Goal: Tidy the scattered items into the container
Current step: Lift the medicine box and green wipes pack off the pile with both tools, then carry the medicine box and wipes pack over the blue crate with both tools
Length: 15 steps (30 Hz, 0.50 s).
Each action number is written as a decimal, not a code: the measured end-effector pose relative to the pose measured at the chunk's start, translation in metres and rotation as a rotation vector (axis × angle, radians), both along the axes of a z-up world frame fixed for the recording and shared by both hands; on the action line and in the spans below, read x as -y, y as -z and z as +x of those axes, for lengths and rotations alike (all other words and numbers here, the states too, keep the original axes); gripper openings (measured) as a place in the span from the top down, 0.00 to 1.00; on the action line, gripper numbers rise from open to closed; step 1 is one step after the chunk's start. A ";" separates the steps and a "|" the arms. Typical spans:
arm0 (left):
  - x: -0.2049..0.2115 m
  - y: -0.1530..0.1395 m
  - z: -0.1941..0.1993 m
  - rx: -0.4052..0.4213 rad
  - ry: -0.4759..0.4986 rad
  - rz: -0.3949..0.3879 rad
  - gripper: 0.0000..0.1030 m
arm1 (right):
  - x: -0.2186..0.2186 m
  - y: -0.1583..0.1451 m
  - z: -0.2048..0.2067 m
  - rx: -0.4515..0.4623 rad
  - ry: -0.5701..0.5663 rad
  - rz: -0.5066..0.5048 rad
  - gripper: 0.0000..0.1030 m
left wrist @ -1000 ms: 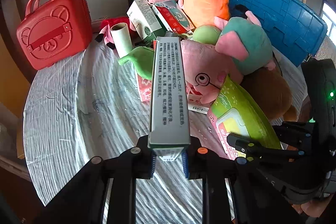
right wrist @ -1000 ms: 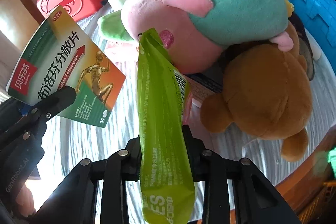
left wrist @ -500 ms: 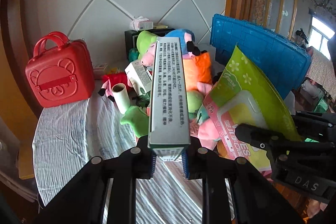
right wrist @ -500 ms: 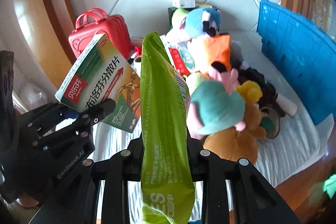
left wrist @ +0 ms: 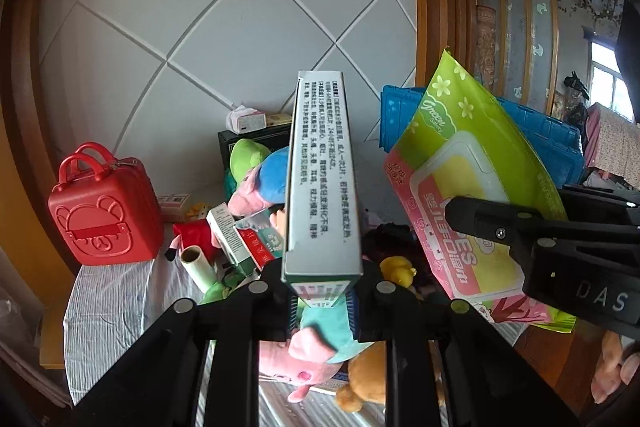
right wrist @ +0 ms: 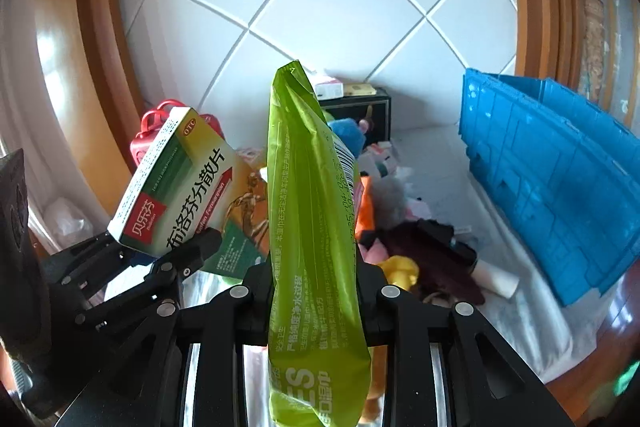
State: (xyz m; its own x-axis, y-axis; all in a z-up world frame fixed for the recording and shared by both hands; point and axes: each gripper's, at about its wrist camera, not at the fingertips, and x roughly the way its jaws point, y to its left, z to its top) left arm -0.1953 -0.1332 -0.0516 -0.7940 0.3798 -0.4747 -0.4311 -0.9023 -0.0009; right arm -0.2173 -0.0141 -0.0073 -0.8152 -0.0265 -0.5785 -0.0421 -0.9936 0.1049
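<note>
My left gripper [left wrist: 322, 301] is shut on a green-and-white medicine box [left wrist: 322, 179], held high above the table; the box also shows in the right wrist view [right wrist: 180, 187]. My right gripper [right wrist: 316, 301] is shut on a green wet-wipes pack [right wrist: 312, 227], also raised; the pack shows in the left wrist view [left wrist: 472, 195] to the right of the box. The blue crate [right wrist: 560, 179] stands at the right side of the table [right wrist: 532, 315]; it also shows in the left wrist view [left wrist: 556, 139]. Plush toys [left wrist: 260, 179] and small boxes [left wrist: 228, 235] lie in a pile below.
A red bear case [left wrist: 104, 219] stands at the left of the table. A black box [right wrist: 360, 111] with small packs on top sits at the back by the tiled wall. A paper roll [left wrist: 198, 263] and a brown bear toy [left wrist: 376, 375] lie in the pile.
Both grippers have lifted upward with their items. The views have tilted from the tabletop toward the wall, and the toy pile has dropped lower in frame.
</note>
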 end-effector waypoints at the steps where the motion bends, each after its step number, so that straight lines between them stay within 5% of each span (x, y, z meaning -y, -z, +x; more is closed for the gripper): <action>1: -0.015 -0.006 0.003 -0.014 -0.010 0.006 0.82 | -0.014 -0.007 0.003 -0.017 -0.007 0.007 0.74; 15: -0.237 -0.071 0.014 -0.066 -0.041 0.010 0.82 | -0.239 -0.079 0.027 -0.120 0.001 0.096 0.74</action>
